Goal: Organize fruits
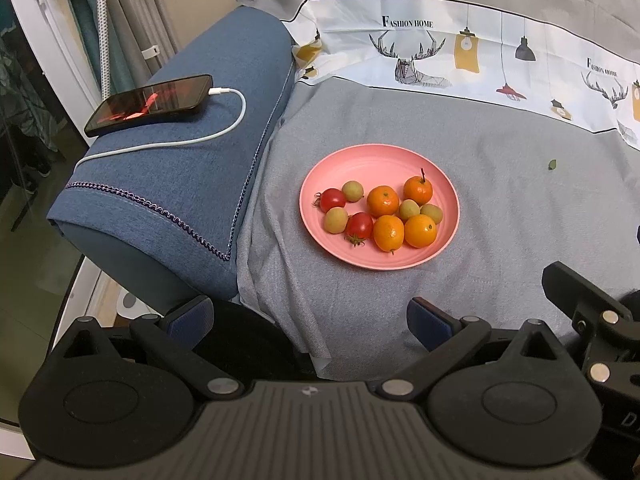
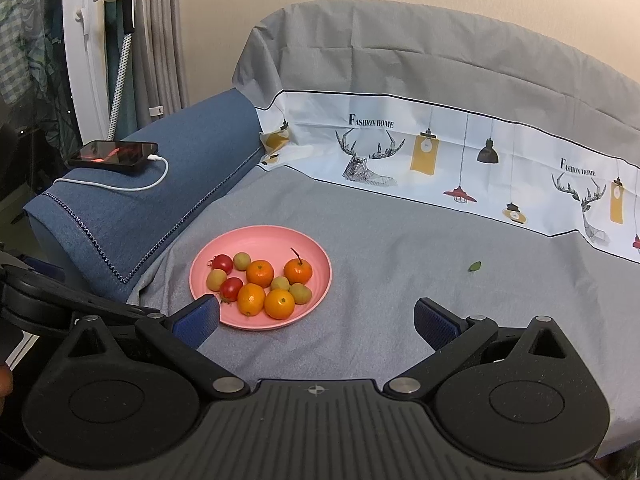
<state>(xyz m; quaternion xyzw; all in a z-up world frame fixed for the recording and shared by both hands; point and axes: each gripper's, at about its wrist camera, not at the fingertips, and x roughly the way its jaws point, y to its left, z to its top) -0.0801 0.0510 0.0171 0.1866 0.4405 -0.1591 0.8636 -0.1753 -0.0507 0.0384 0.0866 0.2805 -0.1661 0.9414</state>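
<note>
A: Where's the fruit?

B: All on the pink plate (image 1: 444,184), which sits on the grey cloth (image 1: 500,208) over a sofa seat. Four oranges (image 1: 383,200), one with a stem sticking up. Two red tomatoes (image 1: 333,199) on the plate's left side. Four small yellow-green fruits (image 1: 352,191), can't tell what kind. They're bunched together, many touching.

A: Anything off the plate?

B: One small green bit (image 1: 552,164) on the cloth, well apart to the right. Too small to name.

A: Left hand-held gripper?

B: Left hand-held gripper (image 1: 310,320) spread wide, nothing between the blue pads (image 1: 192,318). It hangs above the near edge of the cloth, short of the plate.

A: Right?

B: Right hand-held gripper (image 2: 316,318) also spread, empty. In its view the left-side pad overlaps the plate's near-left rim; can't tell if it touches. Part of the other gripper shows at the frame's left edge.

A: Surroundings?

B: Blue armrest (image 1: 192,168) left of the plate, with a phone (image 1: 150,104), screen lit red, and a white charging cable (image 1: 224,120) plugged in. White printed strip (image 1: 480,56) with deer and lamps reading "Fashion Home" runs along the back, grey-covered backrest behind it. Curtains (image 2: 164,40) at far left.
</note>
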